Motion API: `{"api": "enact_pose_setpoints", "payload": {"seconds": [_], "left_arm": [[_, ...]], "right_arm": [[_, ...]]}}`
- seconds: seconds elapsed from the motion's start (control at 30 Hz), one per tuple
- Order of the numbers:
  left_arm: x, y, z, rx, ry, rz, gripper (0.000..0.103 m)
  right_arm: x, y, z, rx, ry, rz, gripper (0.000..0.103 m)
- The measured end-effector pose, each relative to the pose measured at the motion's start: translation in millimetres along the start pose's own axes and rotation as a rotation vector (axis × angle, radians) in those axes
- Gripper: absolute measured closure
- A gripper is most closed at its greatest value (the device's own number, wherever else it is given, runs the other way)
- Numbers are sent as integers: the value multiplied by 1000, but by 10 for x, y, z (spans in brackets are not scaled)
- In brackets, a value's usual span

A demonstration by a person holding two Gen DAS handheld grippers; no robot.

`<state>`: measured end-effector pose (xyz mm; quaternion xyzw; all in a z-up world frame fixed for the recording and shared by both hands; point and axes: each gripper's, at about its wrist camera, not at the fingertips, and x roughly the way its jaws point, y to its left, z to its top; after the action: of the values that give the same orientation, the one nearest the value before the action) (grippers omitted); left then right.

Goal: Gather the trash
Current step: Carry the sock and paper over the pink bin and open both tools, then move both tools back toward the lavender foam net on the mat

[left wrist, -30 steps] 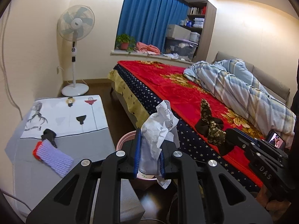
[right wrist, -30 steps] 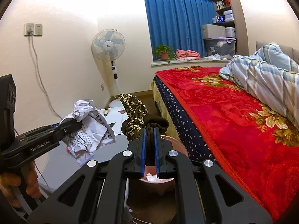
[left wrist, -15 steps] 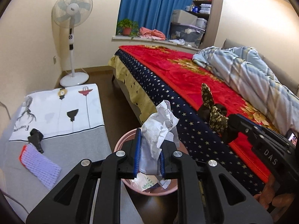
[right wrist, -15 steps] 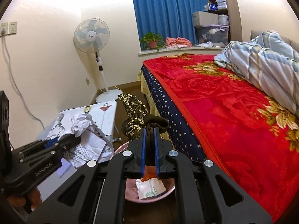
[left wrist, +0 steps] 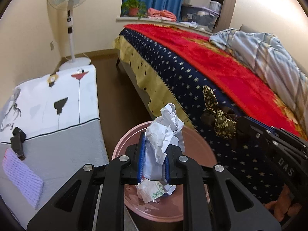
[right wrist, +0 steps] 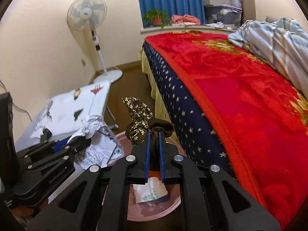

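- Crumpled white paper (left wrist: 163, 134) is pinched tight in the left gripper (left wrist: 153, 160), right over the pink bin (left wrist: 196, 150).
- Floral dark cloth (right wrist: 140, 123) is clamped in the right gripper (right wrist: 154, 157), at the bin's 3 o'clock side.
- Bin's wrapper (right wrist: 150, 192) is seen at 6 o'clock.

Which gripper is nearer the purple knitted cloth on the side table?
Left. The left gripper, holding crumpled paper, hangs over the pink bin beside the table with the purple cloth; the right gripper is farther, toward the bed.

Standing fan (left wrist: 70, 5), potted plant (left wrist: 133, 7), red-blanketed bed (left wrist: 202, 57).
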<state>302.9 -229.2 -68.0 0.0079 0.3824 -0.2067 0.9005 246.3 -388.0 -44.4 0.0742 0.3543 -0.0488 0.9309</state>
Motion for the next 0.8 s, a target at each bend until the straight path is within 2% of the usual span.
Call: {"api": "enact_pose_setpoints", "payload": {"seconds": [0.03,0.13,0.2,0.23,0.27,0.3,0.33,0.37,0.43,0.57,0.63,0.67,0.73,0.8], "left_arm": [[54,9,-5,-3,7,3,86],[224,55,-42,-12,23,11,85],[311,92,-69,-21,38,9,80],[340,105,-78,-26,49,13,65],[377,128,-92,-37,66,25,37],[395,157,-108,-48,73,53,29],[394,191,-117,-55,63,84,18],[372,232,-139,-69,43,133,11],[356,301,-169,-100,46,168,9],[307,424,-210,-123,75,193,9],[230,466,-220,-130,68,205,9],[171,481,-226,-133,62,207,9],[66,509,-226,-134,55,217,9],[-59,523,-235,-124,54,225,9]], "right_arm": [[40,12,-11,-9,6,-3,91],[216,11,-42,-26,29,-19,90],[295,-1,-67,-30,37,-24,89],[345,-7,-76,-34,50,-27,81],[393,-5,-95,-37,63,-32,73],[407,-9,-103,-39,65,-41,56],[416,-1,-119,-47,67,-53,45],[421,-1,-127,-55,71,-54,45],[438,27,-161,-71,82,-55,43],[437,109,-226,-102,101,-57,35],[368,179,-220,-129,76,-59,23],[331,202,-210,-135,60,-54,21],[220,264,-186,-139,27,-19,12],[138,325,-180,-141,13,2,9]]}}
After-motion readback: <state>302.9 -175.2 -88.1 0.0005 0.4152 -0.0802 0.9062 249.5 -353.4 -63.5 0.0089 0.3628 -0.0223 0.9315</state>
